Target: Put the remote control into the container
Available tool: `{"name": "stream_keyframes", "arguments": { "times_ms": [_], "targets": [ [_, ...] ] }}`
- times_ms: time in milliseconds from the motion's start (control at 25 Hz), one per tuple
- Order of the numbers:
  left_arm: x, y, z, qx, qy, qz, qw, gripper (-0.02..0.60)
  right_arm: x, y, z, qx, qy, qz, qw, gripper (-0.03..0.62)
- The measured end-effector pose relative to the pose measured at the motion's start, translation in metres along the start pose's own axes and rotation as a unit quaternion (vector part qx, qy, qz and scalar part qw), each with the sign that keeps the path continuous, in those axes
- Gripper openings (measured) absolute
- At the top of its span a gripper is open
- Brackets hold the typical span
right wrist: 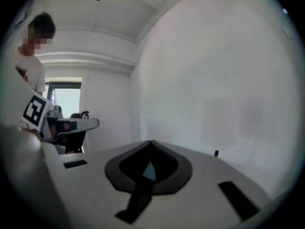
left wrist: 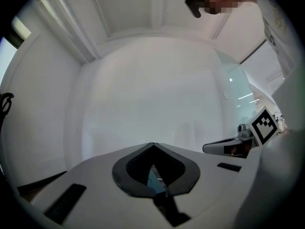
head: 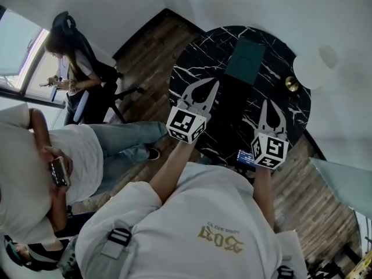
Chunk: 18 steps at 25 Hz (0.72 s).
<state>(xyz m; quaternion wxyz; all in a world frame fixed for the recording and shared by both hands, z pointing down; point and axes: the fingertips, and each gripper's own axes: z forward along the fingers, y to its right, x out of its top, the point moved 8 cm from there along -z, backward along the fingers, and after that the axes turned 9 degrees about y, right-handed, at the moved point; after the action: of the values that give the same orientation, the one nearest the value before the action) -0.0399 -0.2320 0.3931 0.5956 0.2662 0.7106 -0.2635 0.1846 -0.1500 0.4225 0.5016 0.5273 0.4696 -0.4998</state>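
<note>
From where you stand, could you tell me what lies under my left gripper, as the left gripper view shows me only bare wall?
Observer: Your left gripper is held over a round black marble table.
Operator: Is the container on it?
Observer: Yes, a dark green rectangular container lies flat on it, beyond the gripper's tip.
Operator: Anything else there?
Observer: A white-shaded lamp stands at the rim, right of the container.

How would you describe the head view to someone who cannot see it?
A person in a white shirt holds a white left gripper and right gripper, both shut and empty, over a round black marble table bearing a dark green rectangular container. Two other people sit at left.
</note>
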Motion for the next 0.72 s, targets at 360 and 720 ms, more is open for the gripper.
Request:
{"name": "stream_keyframes", "arguments": {
  "times_ms": [360,720],
  "targets": [
    [0.007,0.002,-0.002,0.003,0.003,-0.005,1.0000,0.006,0.014,0.003,-0.003,-0.012,0.021,-0.002,1.000,0.012],
    [0.007,0.000,-0.003,0.025,0.013,-0.004,0.9996,0.006,0.018,0.006,-0.004,-0.011,0.027,-0.004,1.000,0.012]
  ]
}}
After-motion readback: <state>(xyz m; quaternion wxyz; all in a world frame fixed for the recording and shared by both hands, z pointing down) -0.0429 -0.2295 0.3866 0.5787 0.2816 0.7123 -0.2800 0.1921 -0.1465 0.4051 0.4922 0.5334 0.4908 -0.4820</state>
